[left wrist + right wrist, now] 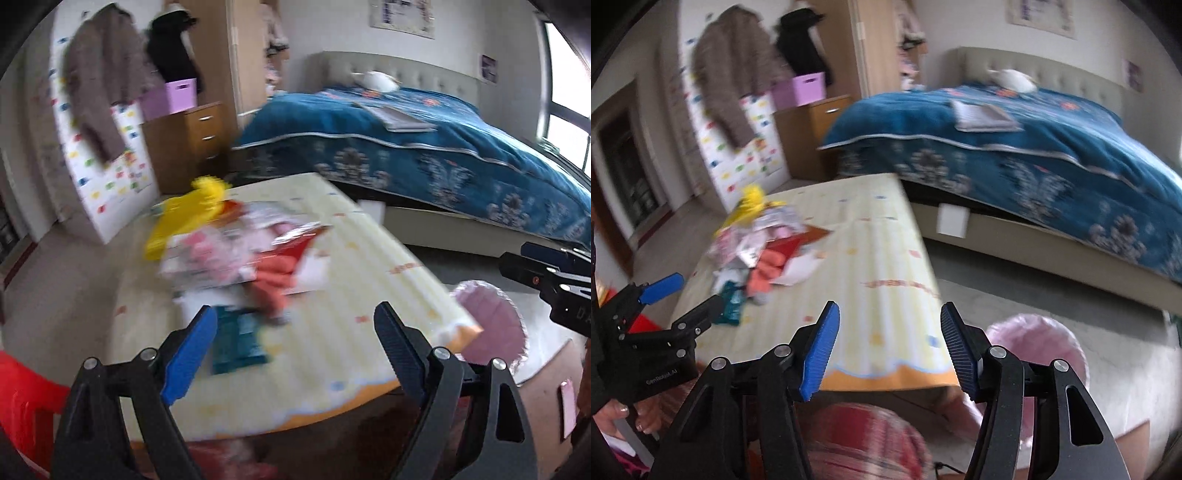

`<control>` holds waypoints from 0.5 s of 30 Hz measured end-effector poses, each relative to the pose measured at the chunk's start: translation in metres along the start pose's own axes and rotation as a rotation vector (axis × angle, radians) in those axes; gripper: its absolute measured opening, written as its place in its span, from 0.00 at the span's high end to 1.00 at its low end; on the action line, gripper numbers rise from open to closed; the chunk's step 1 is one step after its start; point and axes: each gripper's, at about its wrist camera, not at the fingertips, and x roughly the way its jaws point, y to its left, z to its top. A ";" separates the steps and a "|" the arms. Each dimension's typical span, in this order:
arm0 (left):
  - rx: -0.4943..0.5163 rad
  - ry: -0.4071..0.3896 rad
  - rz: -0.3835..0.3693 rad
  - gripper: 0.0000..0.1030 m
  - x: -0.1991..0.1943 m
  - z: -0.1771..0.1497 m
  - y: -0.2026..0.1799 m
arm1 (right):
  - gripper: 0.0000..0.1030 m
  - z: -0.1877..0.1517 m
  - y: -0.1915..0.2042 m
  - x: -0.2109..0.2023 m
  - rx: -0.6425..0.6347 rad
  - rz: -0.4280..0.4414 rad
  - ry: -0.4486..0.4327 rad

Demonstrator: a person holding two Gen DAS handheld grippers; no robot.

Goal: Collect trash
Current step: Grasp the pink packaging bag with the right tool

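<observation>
Wide-spread and holding nothing, the left gripper (291, 350) hangs over the near edge of the table (369, 266); the trash pile (236, 254), blurred but seemingly wrappers and paper, lies on the table's far left part. From the right wrist, the right gripper (890, 347) is likewise spread and unladen above the table's near edge, with a pink-lined bin (1045, 339) just right of the table.

I am working in a home bedroom: a bed (424, 147) wearing a blue floral quilt is filling the right side, coats (99, 85) are hanging by a wooden drawer cabinet (192, 136).
</observation>
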 end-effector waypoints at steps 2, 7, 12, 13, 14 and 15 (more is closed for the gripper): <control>-0.025 -0.002 0.034 0.18 -0.004 -0.004 0.023 | 0.37 0.005 0.021 0.007 -0.042 0.023 0.005; -0.105 -0.003 0.106 0.18 -0.007 -0.012 0.076 | 0.33 0.017 0.080 0.035 -0.174 0.075 0.035; -0.160 0.006 0.146 0.18 -0.003 -0.016 0.109 | 0.33 0.030 0.116 0.060 -0.184 0.104 0.049; -0.163 0.007 0.152 0.18 -0.002 -0.016 0.114 | 0.33 0.033 0.120 0.065 -0.182 0.103 0.051; -0.167 0.007 0.156 0.18 0.000 -0.015 0.119 | 0.32 0.036 0.122 0.068 -0.182 0.101 0.052; -0.170 0.007 0.158 0.18 0.001 -0.014 0.122 | 0.31 0.043 0.130 0.077 -0.183 0.091 0.054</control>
